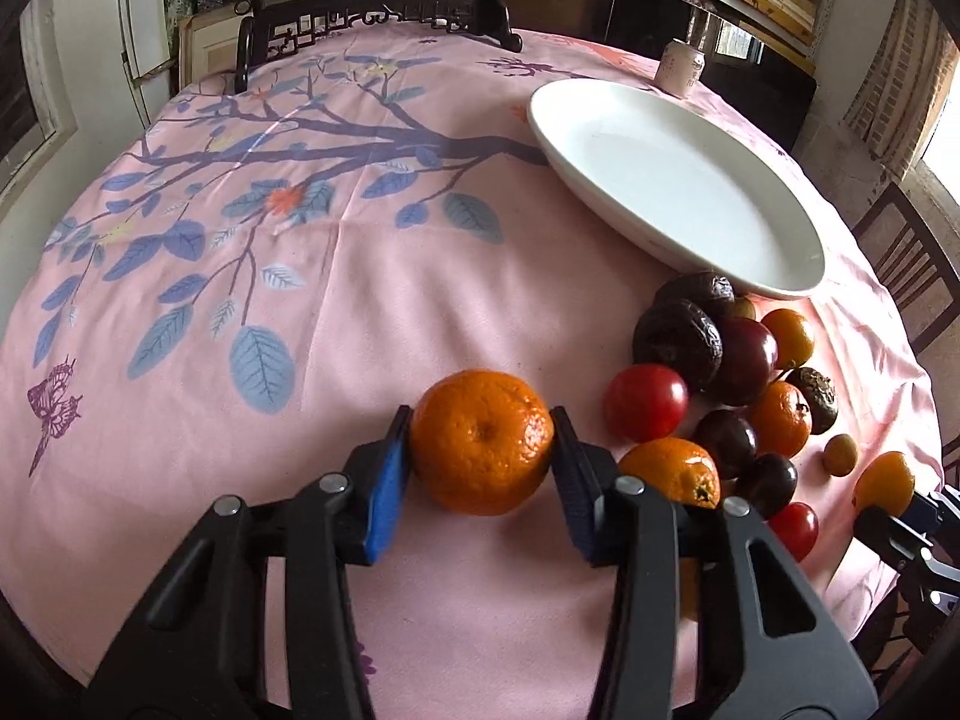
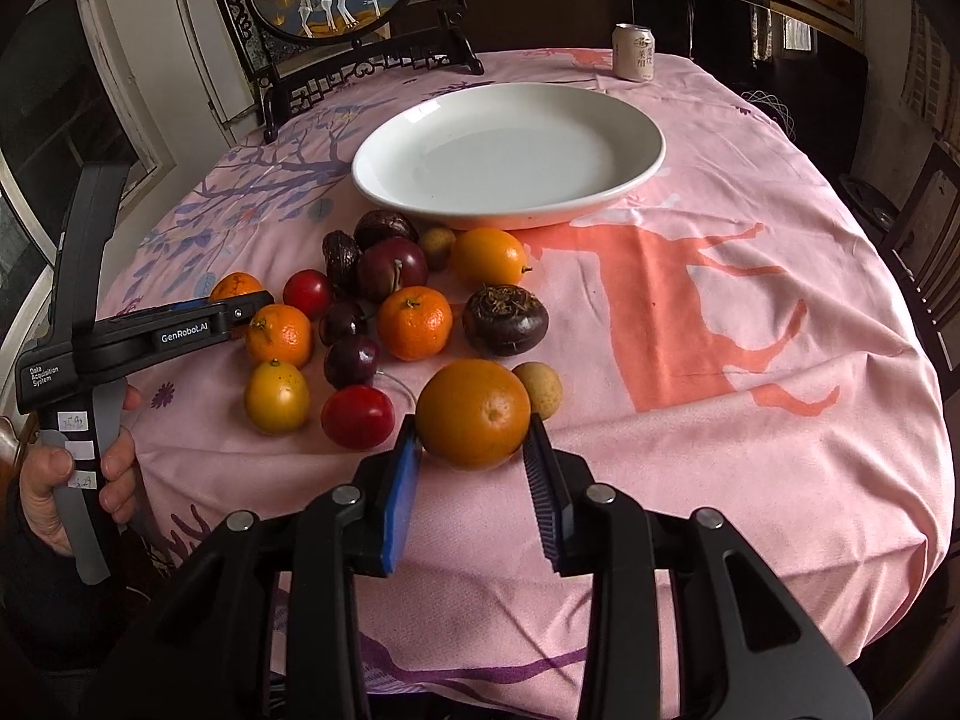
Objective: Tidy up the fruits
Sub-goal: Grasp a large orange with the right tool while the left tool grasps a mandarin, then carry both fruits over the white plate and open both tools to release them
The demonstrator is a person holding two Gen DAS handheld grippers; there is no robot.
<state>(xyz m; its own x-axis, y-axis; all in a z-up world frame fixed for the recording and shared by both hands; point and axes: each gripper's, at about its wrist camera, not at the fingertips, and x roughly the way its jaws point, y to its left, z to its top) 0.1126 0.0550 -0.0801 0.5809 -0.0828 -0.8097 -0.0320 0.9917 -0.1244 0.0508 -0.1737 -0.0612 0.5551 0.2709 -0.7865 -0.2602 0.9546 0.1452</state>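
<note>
Left tool (image 1: 483,441) clamps a mandarin (image 1: 483,441); right tool (image 2: 471,441) clamps an orange (image 2: 473,413); white plate (image 2: 636,171) holds nothing

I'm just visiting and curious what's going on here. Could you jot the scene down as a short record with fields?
Setting: table with pink tablecloth
Left gripper: shut on a mandarin
Right gripper: shut on an orange
White plate: holds no fruit
Fruit pile: mandarins, red and dark fruits, loose on the cloth in front of the plate
Far side: drink can
Operator: a hand holds the left gripper's handle
</note>
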